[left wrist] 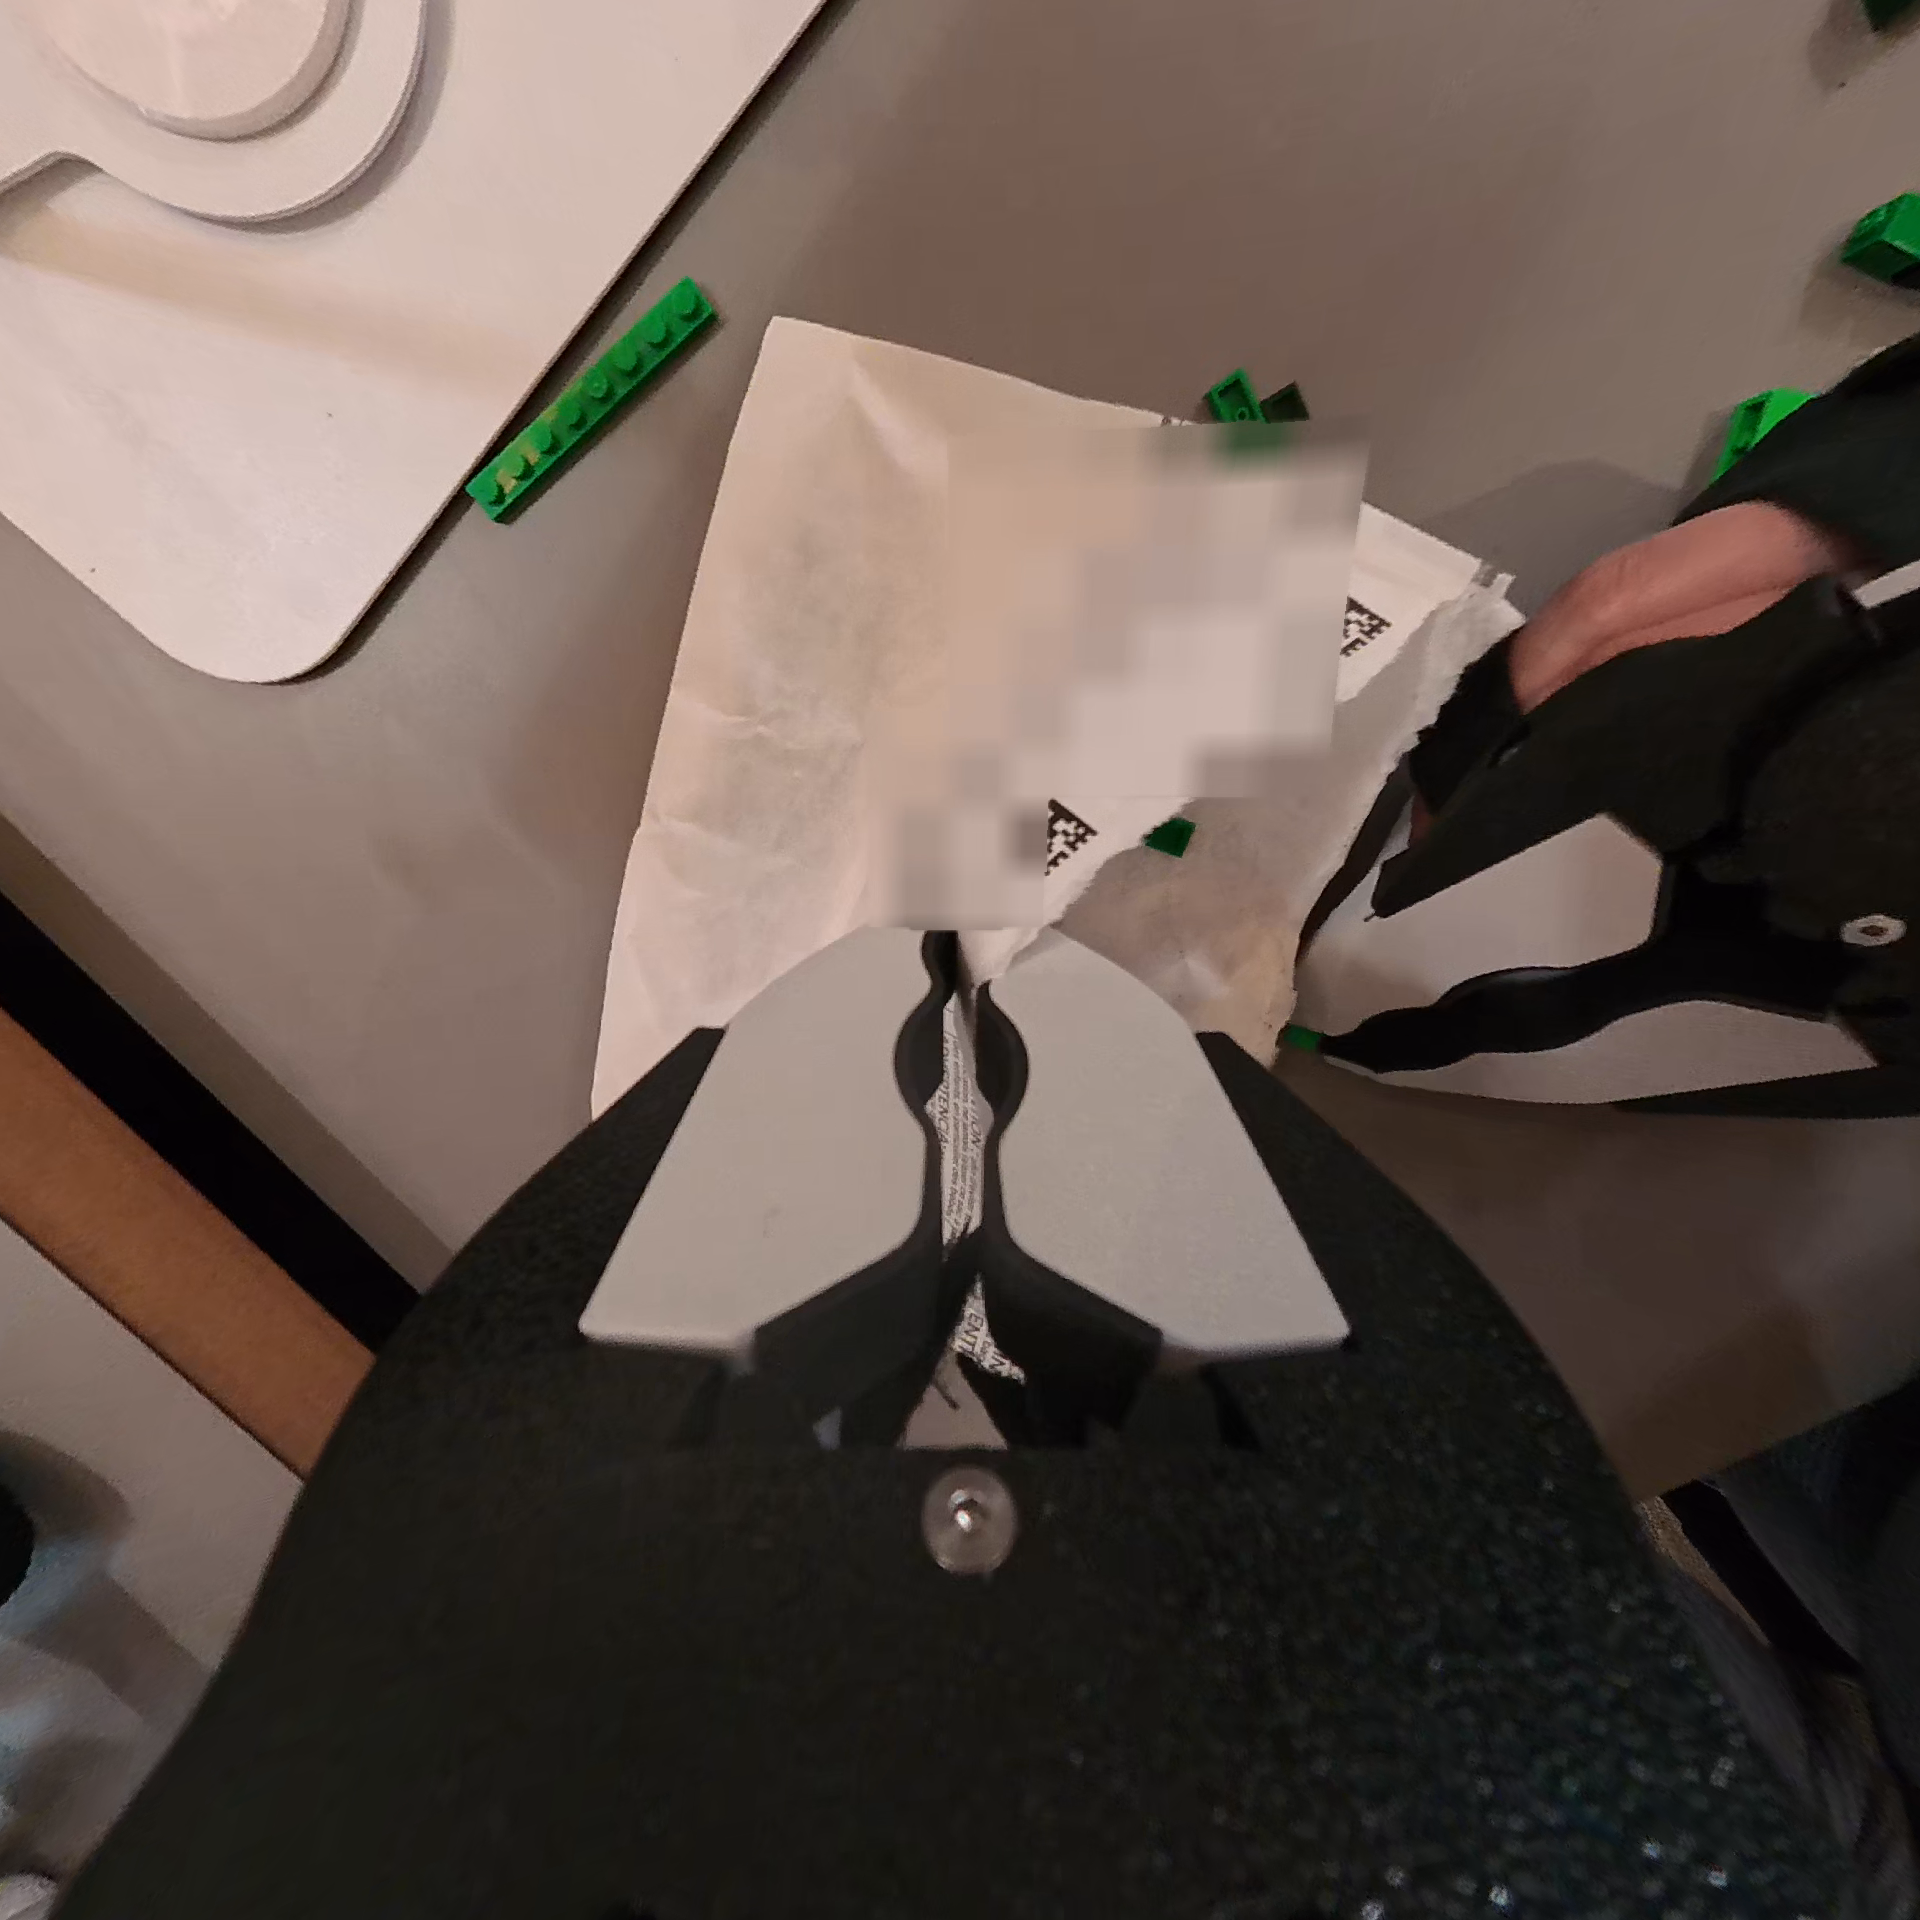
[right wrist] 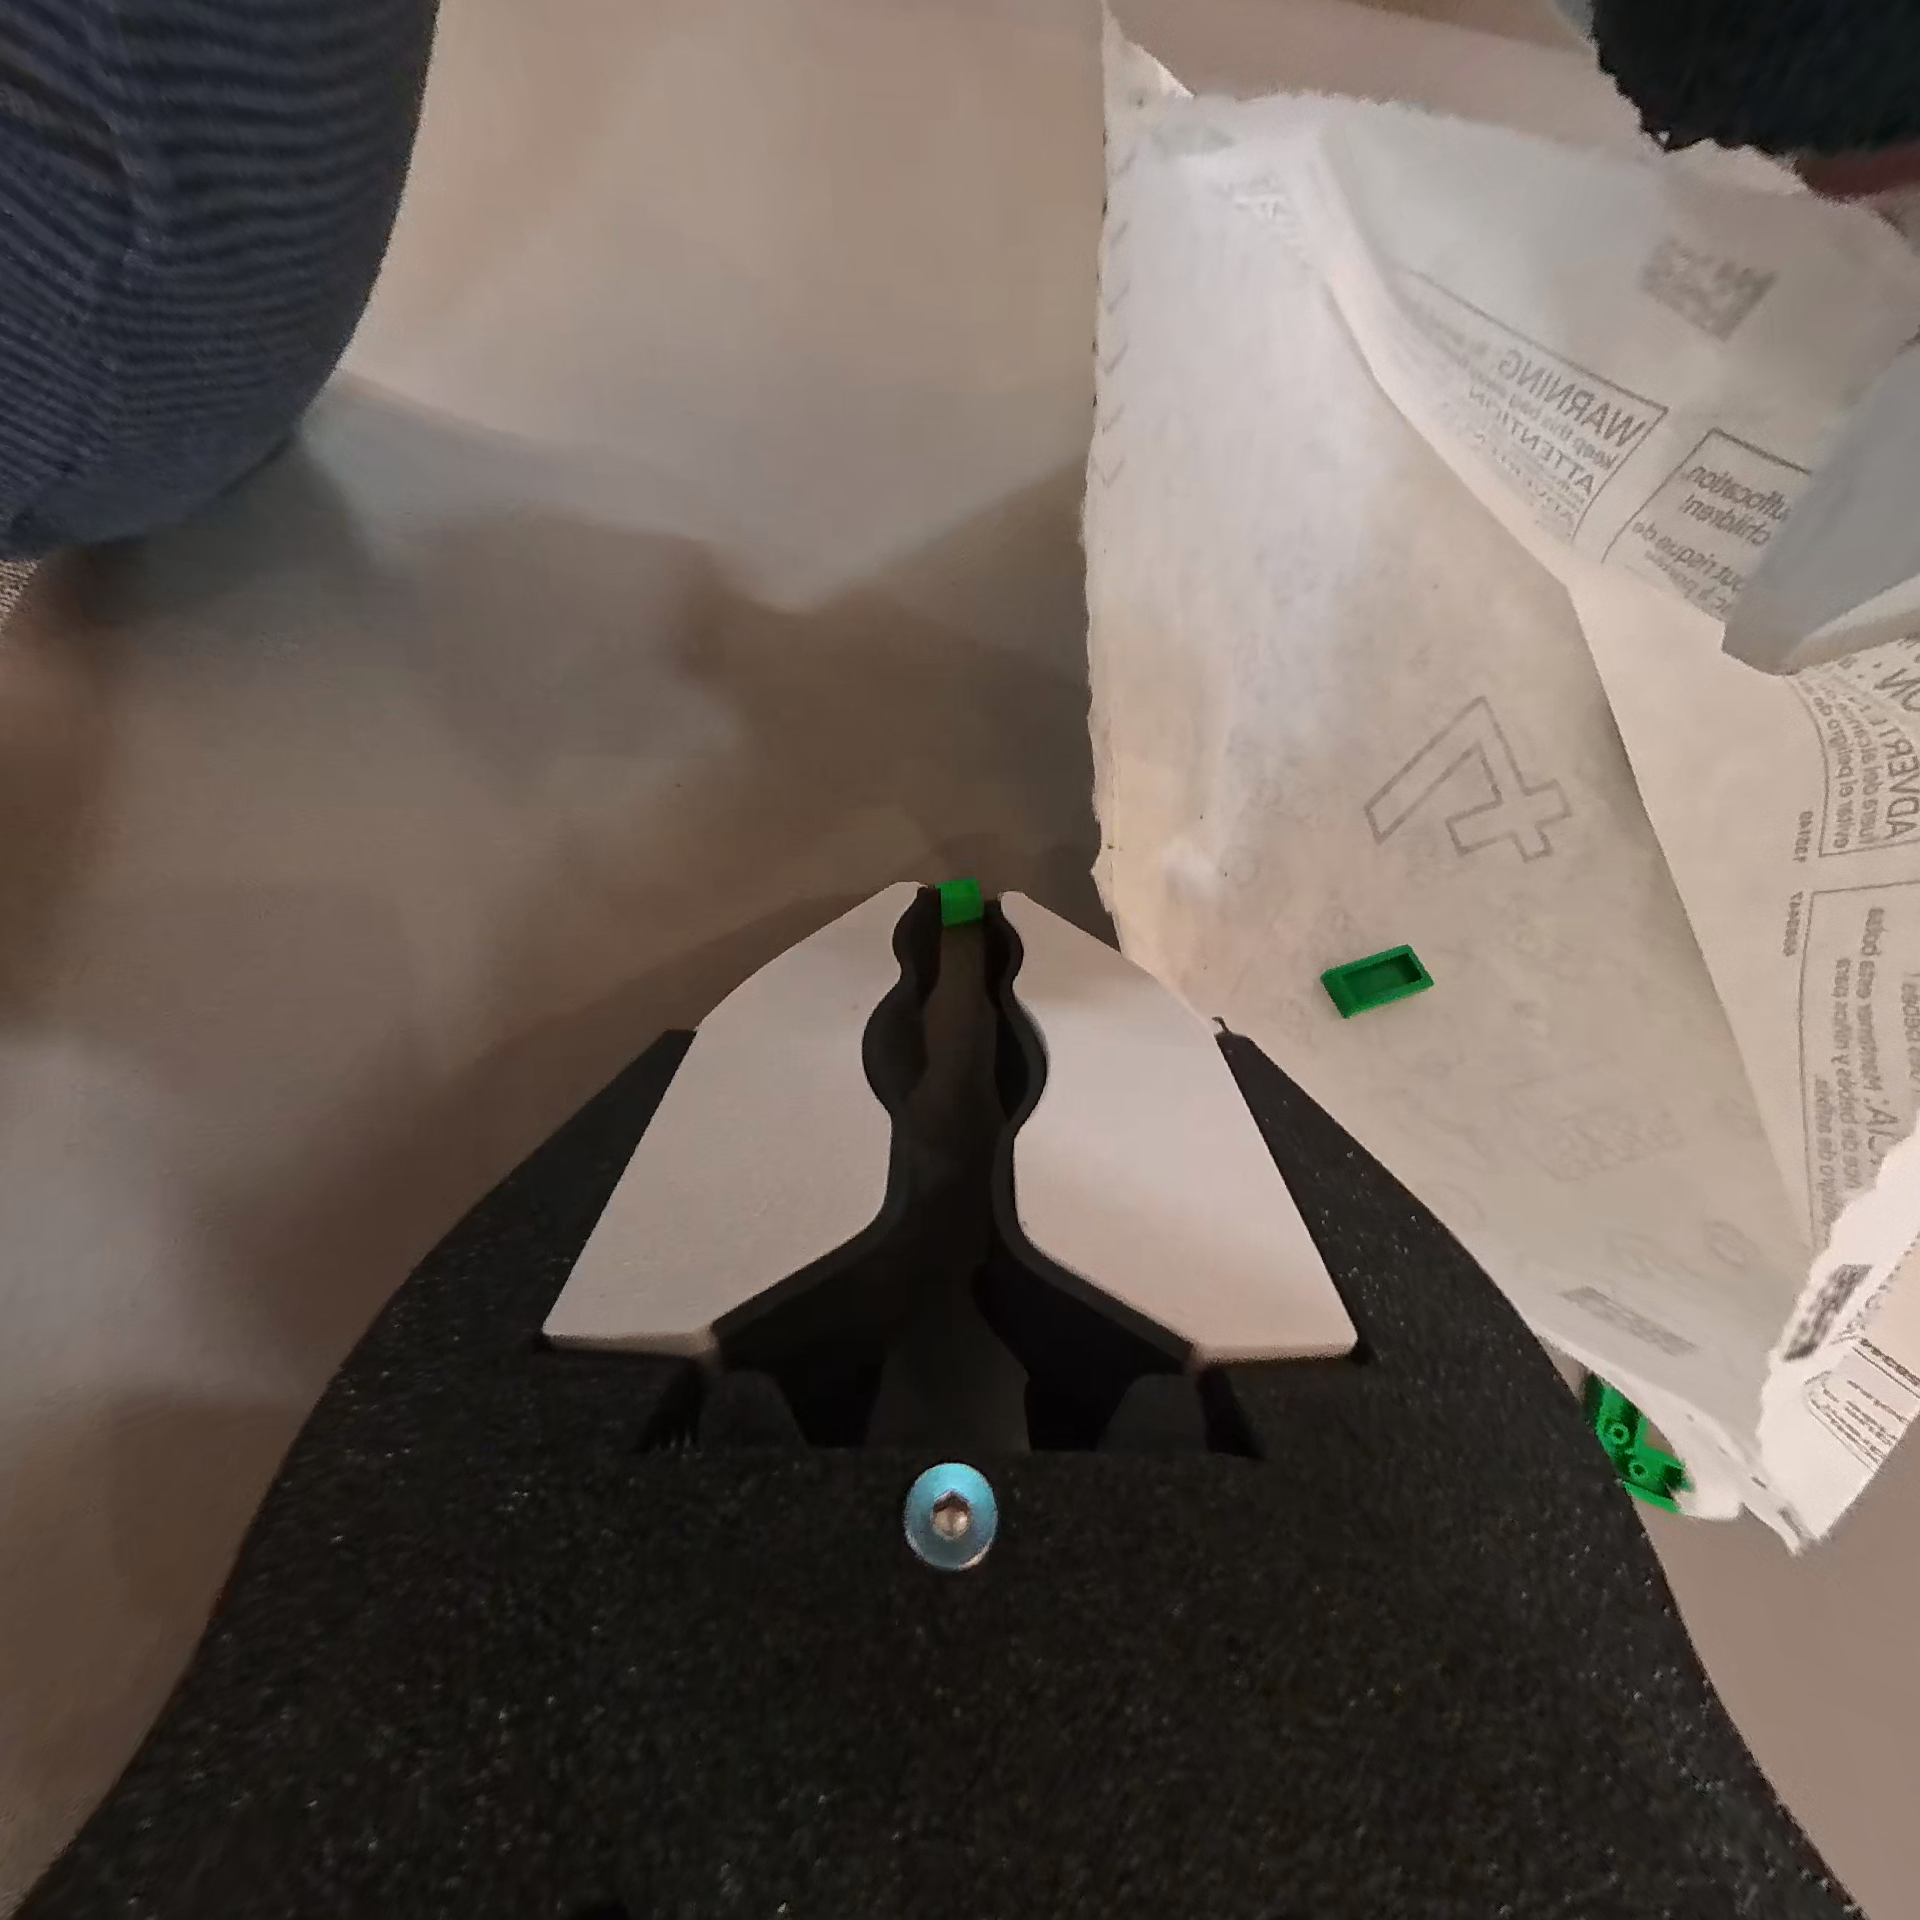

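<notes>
My left gripper is shut on the torn edge of a white printed paper bag, which hangs open over the grey table. My right gripper is shut on a small green brick at its fingertips, just left of the bag and low over the table. In the left wrist view the right gripper sits at the bag's right side, held by a hand. A small green tile lies on the bag, and also shows in the left wrist view. The left gripper's grey finger shows at the bag's upper right.
A long green plate lies beside a white moulded board. Loose green bricks lie behind the bag and at the far right. Another green brick peeks from under the bag's edge. A blue sleeve is at the left. The gap from one gripper's tips to the other's is roughly 11 cm. My right tips are about 20 cm from the long green plate, my left tips only 12 cm.
</notes>
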A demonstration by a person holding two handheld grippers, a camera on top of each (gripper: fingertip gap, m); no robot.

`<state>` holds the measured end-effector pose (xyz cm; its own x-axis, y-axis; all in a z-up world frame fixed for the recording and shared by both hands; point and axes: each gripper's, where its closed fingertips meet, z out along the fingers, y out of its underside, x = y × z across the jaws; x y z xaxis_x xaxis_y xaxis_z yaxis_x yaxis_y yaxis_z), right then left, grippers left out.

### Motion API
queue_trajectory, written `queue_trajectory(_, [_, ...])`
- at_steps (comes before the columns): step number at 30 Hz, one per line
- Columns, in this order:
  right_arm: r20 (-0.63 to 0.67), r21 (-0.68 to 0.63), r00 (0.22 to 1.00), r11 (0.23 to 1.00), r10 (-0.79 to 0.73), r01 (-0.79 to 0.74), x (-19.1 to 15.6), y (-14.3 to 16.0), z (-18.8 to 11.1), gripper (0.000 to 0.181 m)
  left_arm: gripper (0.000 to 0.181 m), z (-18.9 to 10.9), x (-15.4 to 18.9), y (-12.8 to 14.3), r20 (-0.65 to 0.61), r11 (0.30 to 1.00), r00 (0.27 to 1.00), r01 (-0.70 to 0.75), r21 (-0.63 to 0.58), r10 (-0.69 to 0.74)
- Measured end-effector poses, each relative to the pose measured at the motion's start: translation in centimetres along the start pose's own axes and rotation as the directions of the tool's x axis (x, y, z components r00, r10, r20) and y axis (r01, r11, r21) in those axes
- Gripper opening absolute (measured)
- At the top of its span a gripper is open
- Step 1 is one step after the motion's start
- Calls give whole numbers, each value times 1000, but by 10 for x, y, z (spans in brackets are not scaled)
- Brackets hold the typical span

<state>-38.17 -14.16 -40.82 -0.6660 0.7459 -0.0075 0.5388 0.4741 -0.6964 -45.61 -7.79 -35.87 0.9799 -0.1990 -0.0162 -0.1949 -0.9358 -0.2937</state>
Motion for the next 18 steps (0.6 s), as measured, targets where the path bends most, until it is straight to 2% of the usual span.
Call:
queue_trajectory(10, [-1, 54, 1000, 998, -15, 15, -3, -11, -12, 8, 0, 0, 1, 0, -3, 1000, 1000, -3, 0, 3])
queue_trajectory(14, [1, 15, 1000, 1000, -24, 24, -4, -4, -1, 13, 0, 0, 4, -1, -6, 1000, 1000, -14, -3, 14])
queue_trajectory(18, [15, 12, 1000, 1000, -11, 10, -5, -4, 4, 11, 0, 0, 4, -1, -9, 1000, 1000, -18, -2, 18])
